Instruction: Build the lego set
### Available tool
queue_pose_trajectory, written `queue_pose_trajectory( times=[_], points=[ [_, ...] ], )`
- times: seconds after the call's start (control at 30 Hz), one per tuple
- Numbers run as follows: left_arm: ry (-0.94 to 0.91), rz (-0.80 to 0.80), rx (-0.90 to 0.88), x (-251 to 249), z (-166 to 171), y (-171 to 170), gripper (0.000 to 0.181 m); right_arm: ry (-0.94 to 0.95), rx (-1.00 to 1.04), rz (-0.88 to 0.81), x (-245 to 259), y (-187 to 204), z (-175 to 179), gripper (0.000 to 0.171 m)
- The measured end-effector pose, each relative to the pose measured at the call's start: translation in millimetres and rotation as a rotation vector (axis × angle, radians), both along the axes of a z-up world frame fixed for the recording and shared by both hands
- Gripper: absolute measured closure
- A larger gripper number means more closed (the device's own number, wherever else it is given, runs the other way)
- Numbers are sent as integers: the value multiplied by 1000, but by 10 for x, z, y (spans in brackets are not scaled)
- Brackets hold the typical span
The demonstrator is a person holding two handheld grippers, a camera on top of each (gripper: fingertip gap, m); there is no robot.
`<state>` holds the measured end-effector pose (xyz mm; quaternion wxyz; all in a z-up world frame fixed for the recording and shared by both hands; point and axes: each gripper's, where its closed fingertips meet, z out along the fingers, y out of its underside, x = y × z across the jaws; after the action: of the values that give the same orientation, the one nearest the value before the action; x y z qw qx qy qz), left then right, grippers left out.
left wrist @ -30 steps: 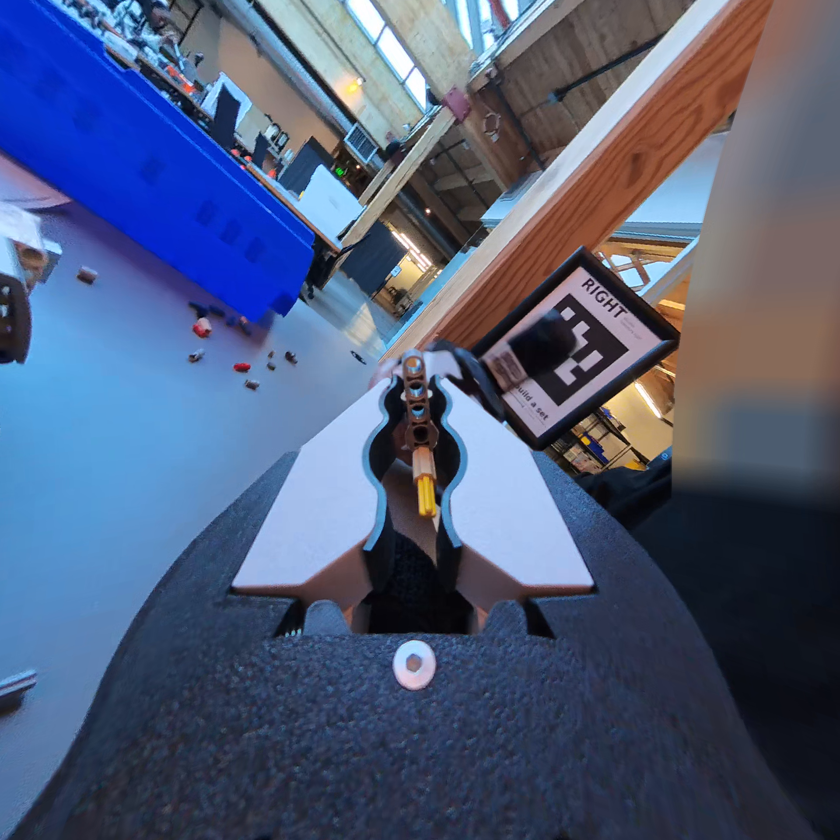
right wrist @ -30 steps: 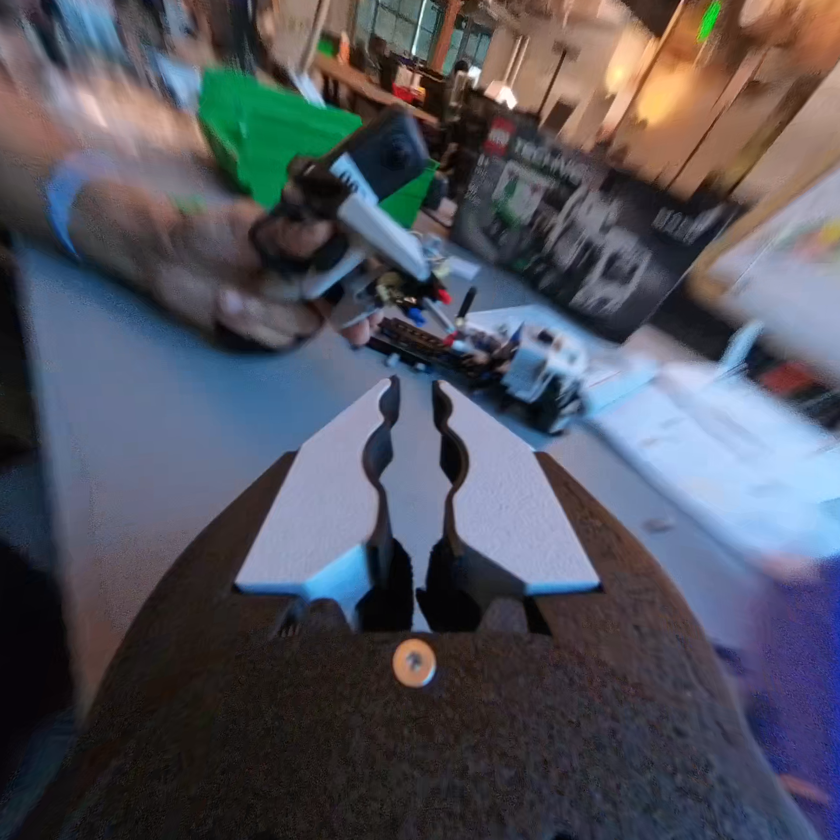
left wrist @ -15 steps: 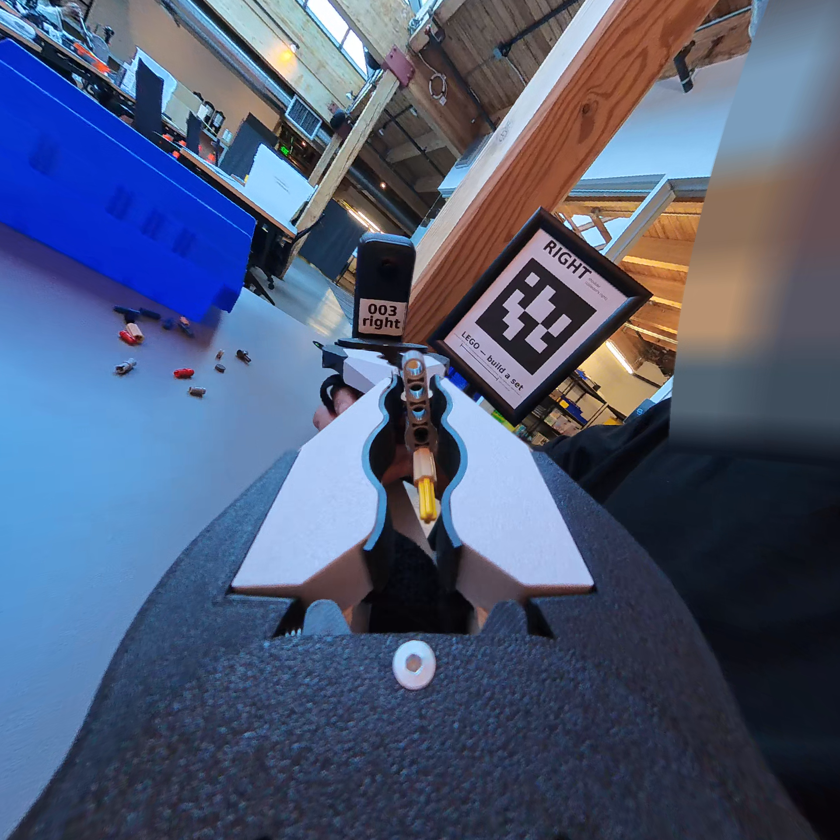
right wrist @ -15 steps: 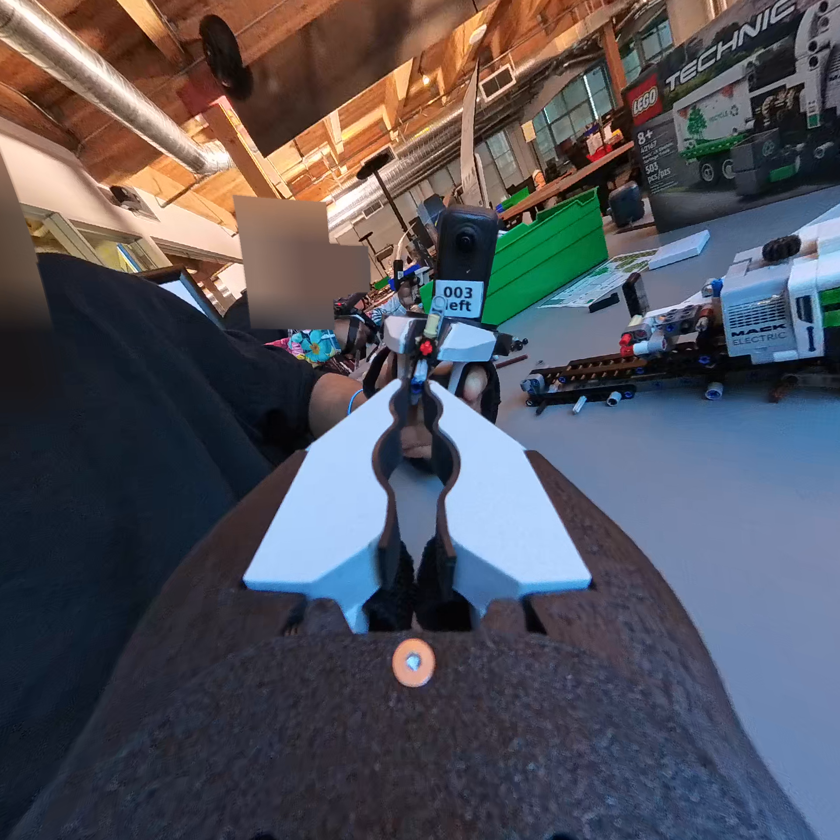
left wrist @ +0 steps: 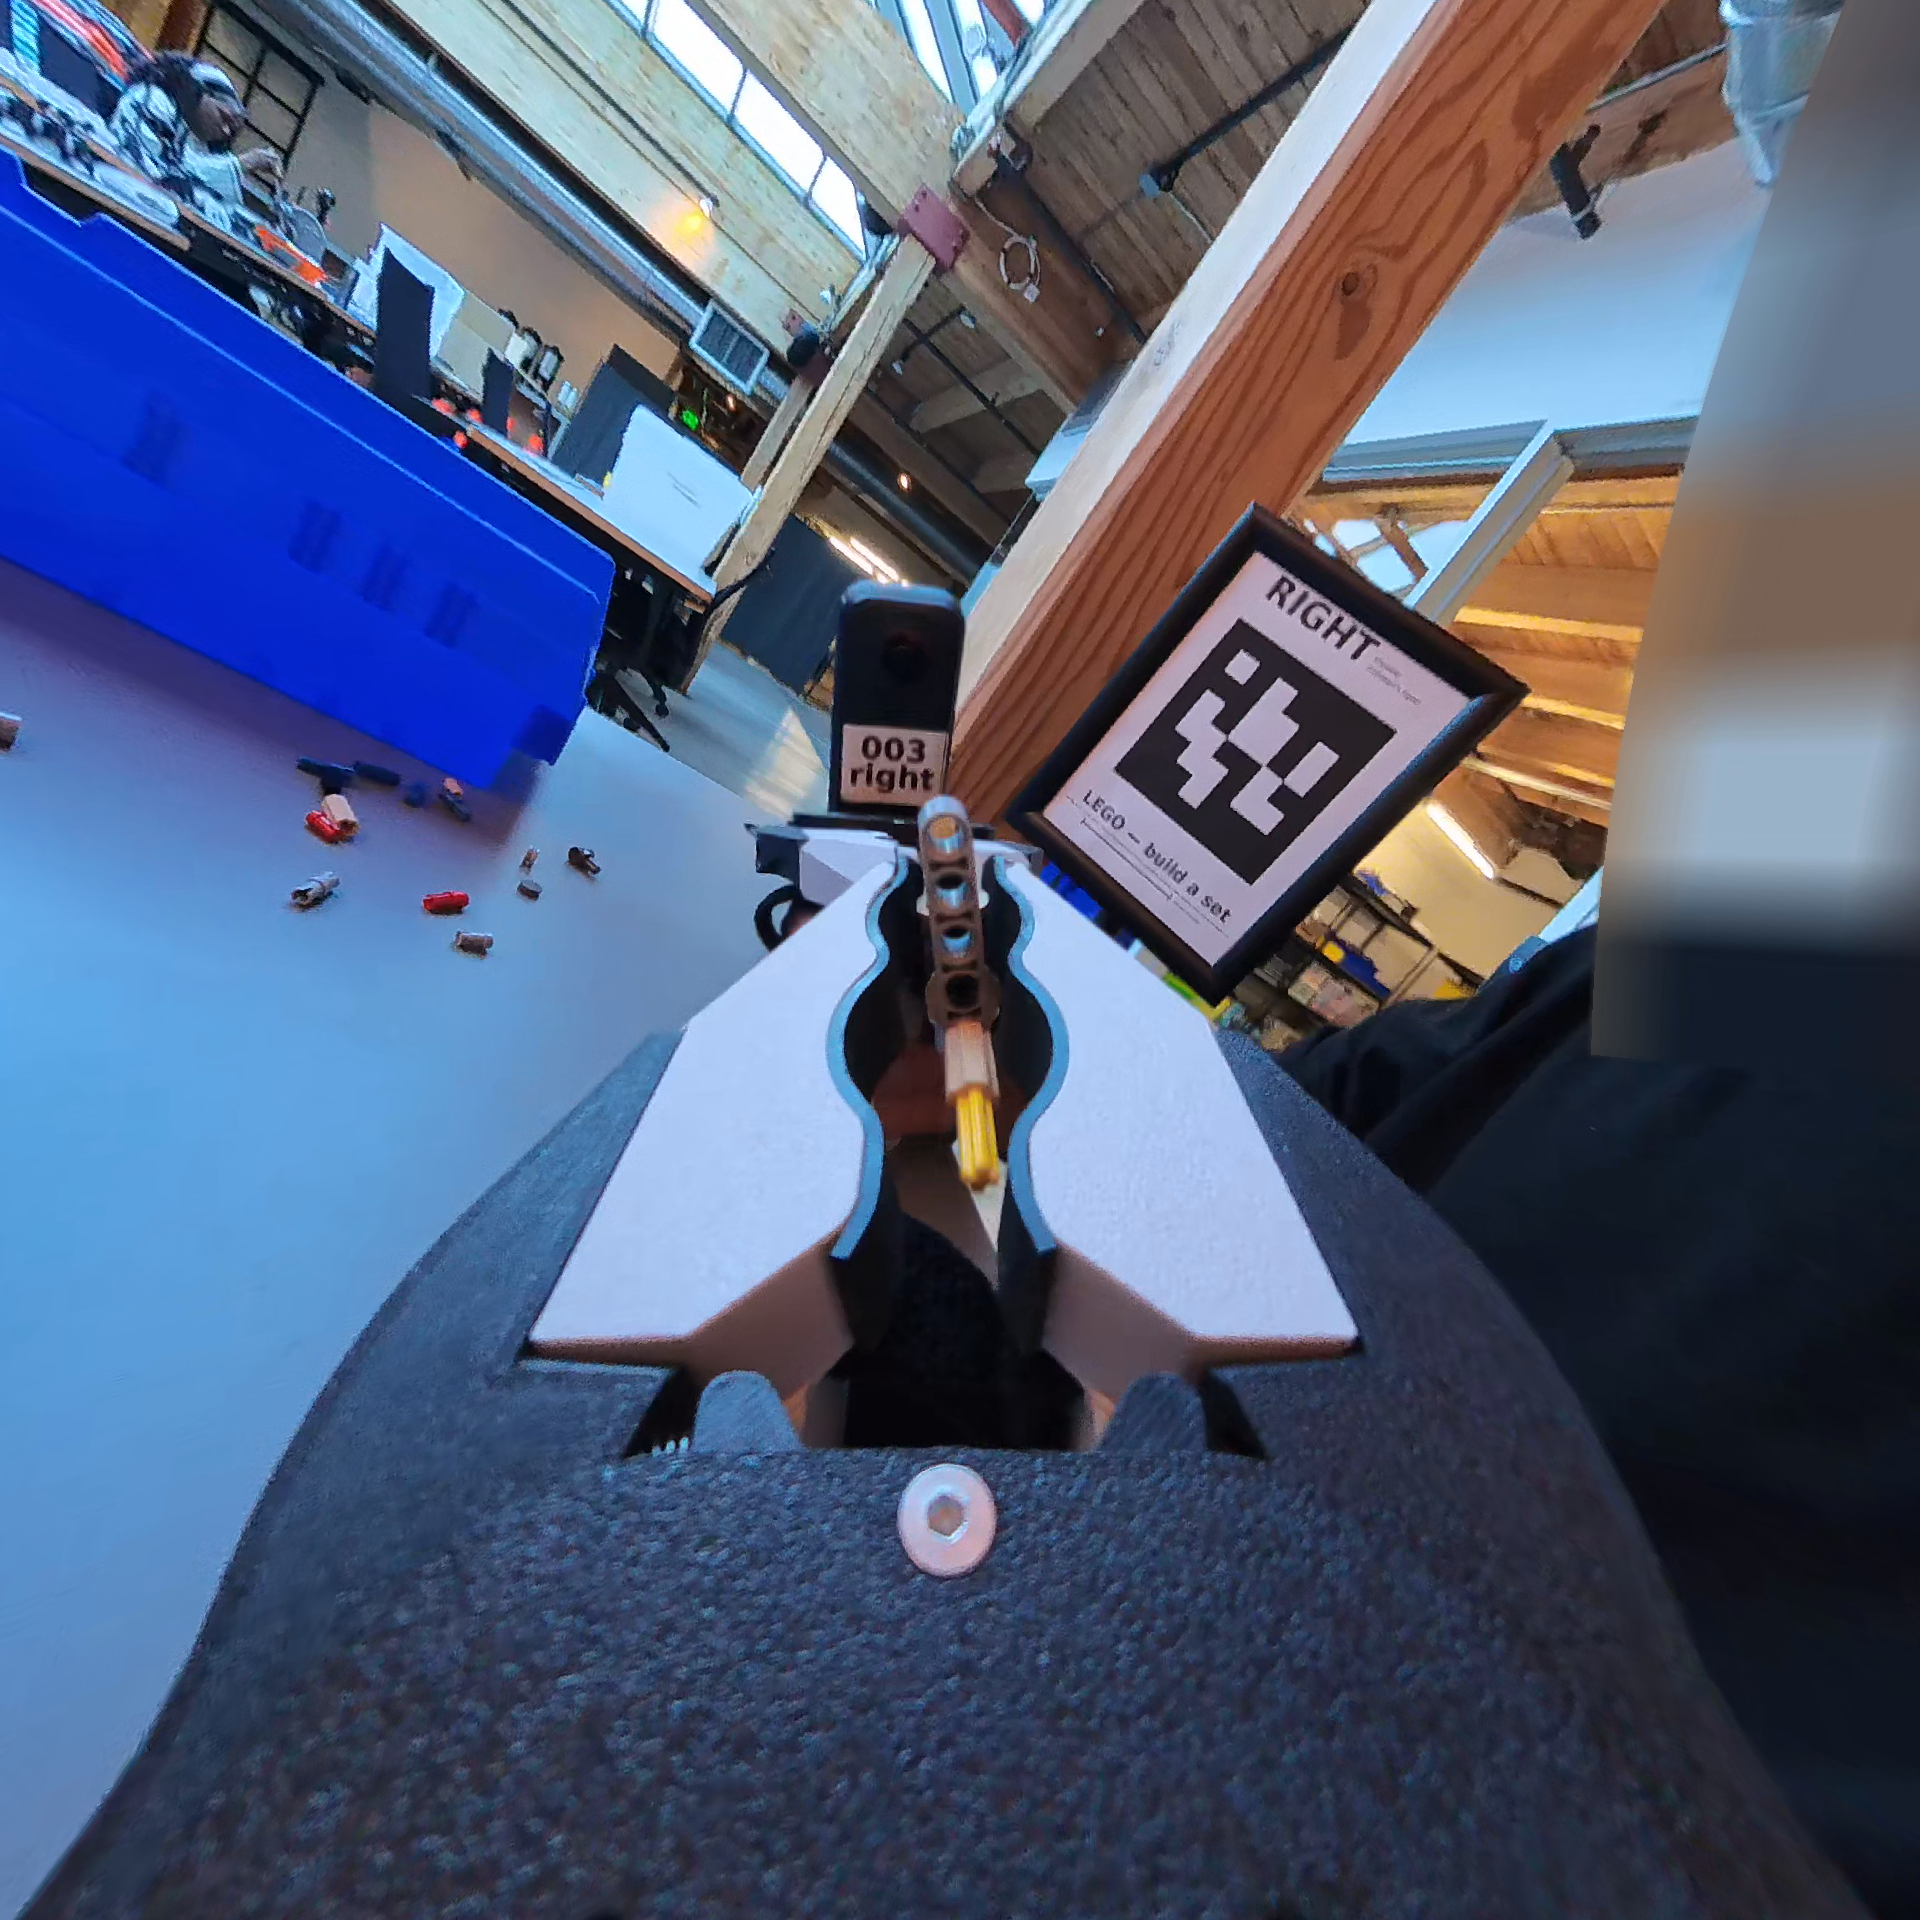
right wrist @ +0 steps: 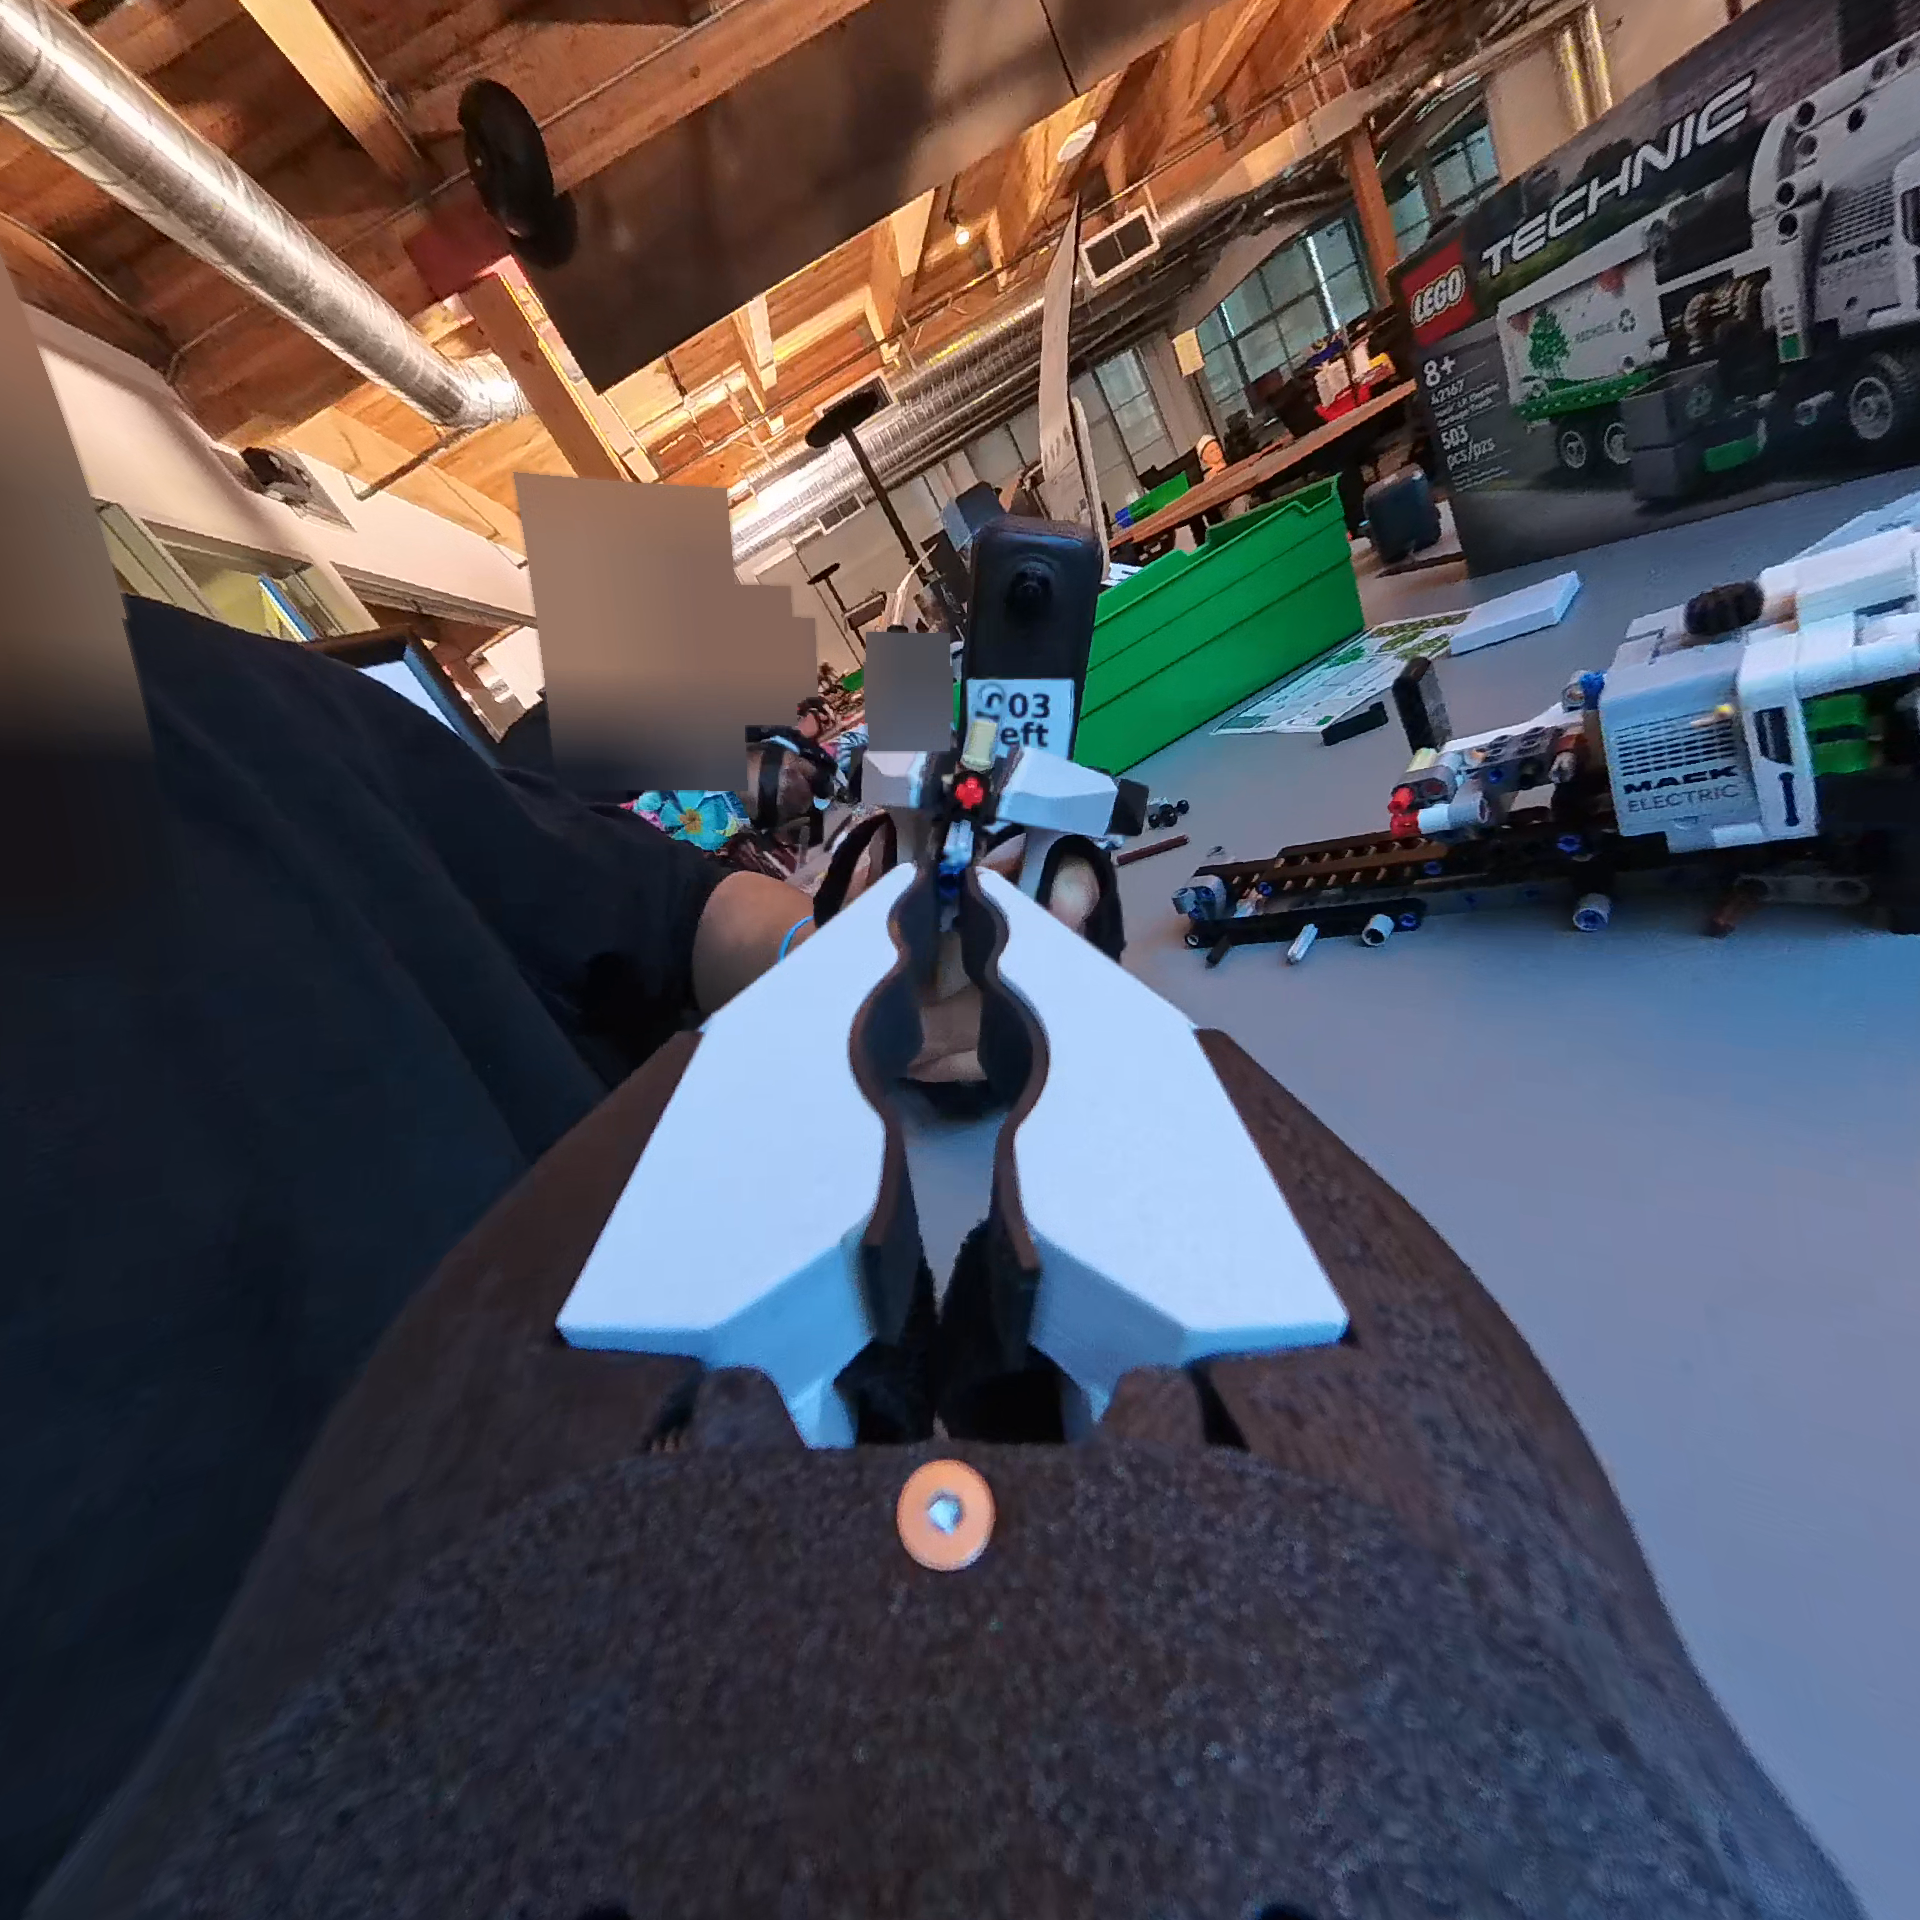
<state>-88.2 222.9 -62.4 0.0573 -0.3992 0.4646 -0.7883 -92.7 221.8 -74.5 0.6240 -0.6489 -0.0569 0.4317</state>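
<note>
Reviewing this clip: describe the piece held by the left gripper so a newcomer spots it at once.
In the left wrist view, start at the blue bin and move right to the left gripper. Pinched between its white fingers is a brown holed beam. Unlike the loose pins on the table, it carries a yellow axle.

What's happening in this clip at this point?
A person holds a gripper in each hand, tips facing each other above a grey table. The left gripper is shut on a small brown beam with a tan and yellow pin in its end. The right gripper is nearly closed at that piece's tip; contact is unclear. A half-built white truck and loose pins wait on the table.
</note>
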Motion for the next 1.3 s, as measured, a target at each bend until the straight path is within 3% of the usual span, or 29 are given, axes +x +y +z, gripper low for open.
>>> queue_pose_trajectory(
  times=[0.3, 0.53, 1.3],
  points=[
    [71, -38, 52, 9, -112, 46, 163, 24, -10, -25, 128, -10, 3, 169],
    [83, -50, 82, 1, -152, -20, 172, -16, -7, -34, 58, 25, -21, 169],
    [133, -51, 195, -29, -283, -37, 173, -53, -96, 4, -1, 41, -145, 168]
  ],
)
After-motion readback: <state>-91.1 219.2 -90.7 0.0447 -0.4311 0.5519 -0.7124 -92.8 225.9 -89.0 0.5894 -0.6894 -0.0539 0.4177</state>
